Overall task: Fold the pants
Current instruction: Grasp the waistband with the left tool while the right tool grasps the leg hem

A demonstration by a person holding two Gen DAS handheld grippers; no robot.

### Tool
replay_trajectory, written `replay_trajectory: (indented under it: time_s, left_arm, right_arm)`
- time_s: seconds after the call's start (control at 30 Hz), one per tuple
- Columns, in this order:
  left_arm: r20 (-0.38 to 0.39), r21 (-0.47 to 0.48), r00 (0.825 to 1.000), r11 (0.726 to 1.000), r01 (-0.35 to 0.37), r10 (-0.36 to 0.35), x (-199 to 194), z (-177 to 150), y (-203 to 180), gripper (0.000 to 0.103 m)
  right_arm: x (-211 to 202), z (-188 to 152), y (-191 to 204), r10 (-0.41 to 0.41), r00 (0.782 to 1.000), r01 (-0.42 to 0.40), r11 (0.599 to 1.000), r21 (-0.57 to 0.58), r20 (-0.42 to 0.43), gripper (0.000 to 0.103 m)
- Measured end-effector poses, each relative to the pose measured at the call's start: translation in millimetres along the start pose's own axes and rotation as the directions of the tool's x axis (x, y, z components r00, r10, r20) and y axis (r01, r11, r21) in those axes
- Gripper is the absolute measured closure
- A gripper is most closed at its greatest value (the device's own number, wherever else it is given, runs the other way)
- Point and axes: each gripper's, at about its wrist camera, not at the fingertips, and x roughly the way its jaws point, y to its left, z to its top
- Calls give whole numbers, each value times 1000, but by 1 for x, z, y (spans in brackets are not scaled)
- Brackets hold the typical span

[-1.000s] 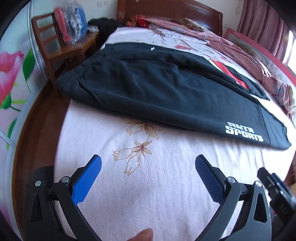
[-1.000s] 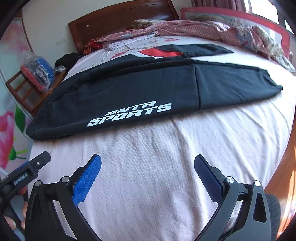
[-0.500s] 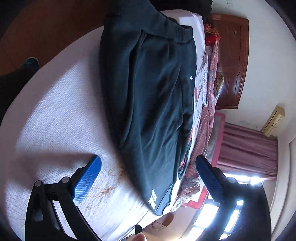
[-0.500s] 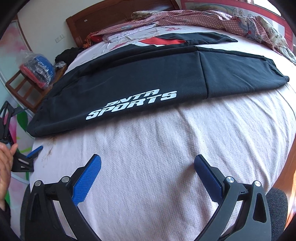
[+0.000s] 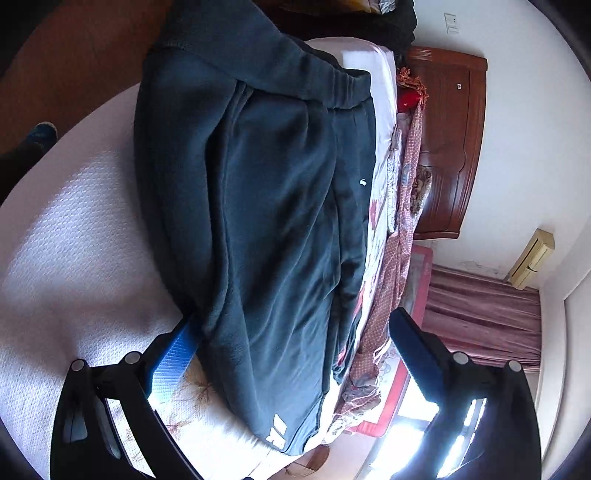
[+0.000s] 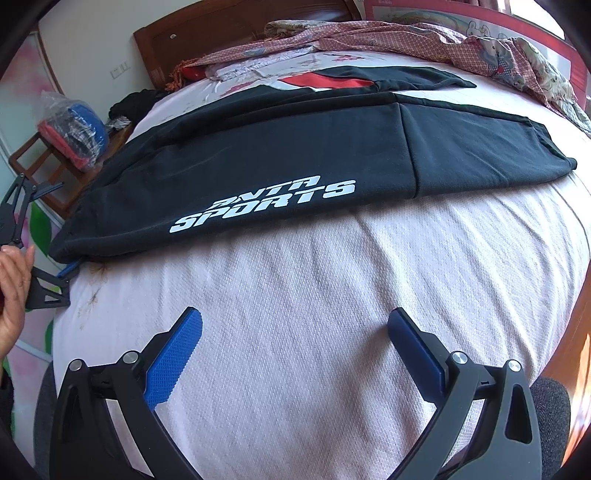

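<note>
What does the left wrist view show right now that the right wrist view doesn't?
Only the left wrist view: the waistband close up, the left gripper straddling the edge of the black pants, jaws closing, one finger tucked under the fabric, pads not yet pressing.

Only the right wrist view: the white SPORTS lettering in full, the cuff end, the open right gripper over bare bedsheet, holding nothing, and a hand.

Both: the pants flat on the bed, the wooden headboard.
</note>
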Motion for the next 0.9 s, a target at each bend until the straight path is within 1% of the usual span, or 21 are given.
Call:
replay_trajectory:
  time_s: [0.03,0.07,0.1,0.13,0.2,0.23,0.27,0.3,0.33,0.4,0.47,0.53,0.57,0.63,0.7,0.73,0.77,0.83,0.87,0.9]
  left_arm:
    - [4,11,999,999,-36,36,0,-1,-1,26]
    - [6,25,997,997,-79,79,1,-1,-1,54]
    - [3,33,991,990,-134,134,2,-1,1,73]
    - [-8,32,988,987,-156,157,5,0,4,93]
    - [-22,0,997,997,-76,76,5,5,15,94]
    - [-25,-19,998,999,-50,49,6,6,20,95]
    - [-19,-6,999,999,-32,32,6,6,20,95]
    - [-14,10,999,999,-36,36,5,4,19,95]
    - [-7,32,1000,999,-20,20,4,3,17,95]
    - [-7,46,1000,999,-2,2,2,1,13,95]
    - [-16,56,1000,998,23,-22,-2,1,8,95]
    - [-26,58,998,997,53,-51,-10,1,4,95]
    - [-29,62,998,996,64,-62,-13,1,2,95]
    - [-38,70,995,993,92,-90,-19,0,-6,95]
    - [-43,71,993,991,112,-109,-21,-1,-12,95]
    - [-46,72,992,990,124,-121,-22,-2,-17,95]
    - [-49,77,991,988,131,-128,-23,-3,-21,95]
    - [-50,84,989,987,140,-136,-24,-3,-26,95]
    - [-50,78,989,987,143,-139,-24,-3,-28,95]
    - [-51,76,988,986,147,-144,-24,-3,-30,95]
  right_arm:
    - [0,0,0,3,1000,-3,1000,2,0,3]
    - [0,0,-1,8,1000,-8,1000,7,0,3]
    - [0,0,-2,14,1000,-14,1000,15,1,3]
    - [0,1,-4,21,1000,-21,999,26,1,3]
    - [-1,2,-7,37,999,-37,998,48,-3,3]
    - [-1,3,-9,49,999,-49,997,66,-3,3]
    - [-3,4,-14,72,997,-72,992,99,0,3]
    - [-4,5,-20,100,995,-100,985,142,7,3]
    - [-5,6,-28,136,991,-136,971,197,14,3]
    - [-4,10,-42,206,978,-201,933,299,17,3]
    - [-2,14,-57,278,960,-264,877,401,25,3]
    - [4,18,-73,361,931,-336,791,512,52,3]
    - [8,20,-81,405,912,-371,737,565,69,3]
    - [16,24,-87,459,884,-407,666,626,86,3]
    - [26,27,-90,521,845,-451,577,681,119,3]
    - [30,28,-91,526,841,-447,550,705,124,3]
    - [31,32,-91,531,836,-454,533,714,134,3]
    - [32,39,-90,534,832,-463,520,718,150,3]
    - [34,40,-89,535,830,-464,508,726,157,3]
    - [35,41,-88,542,823,-470,488,735,167,3]
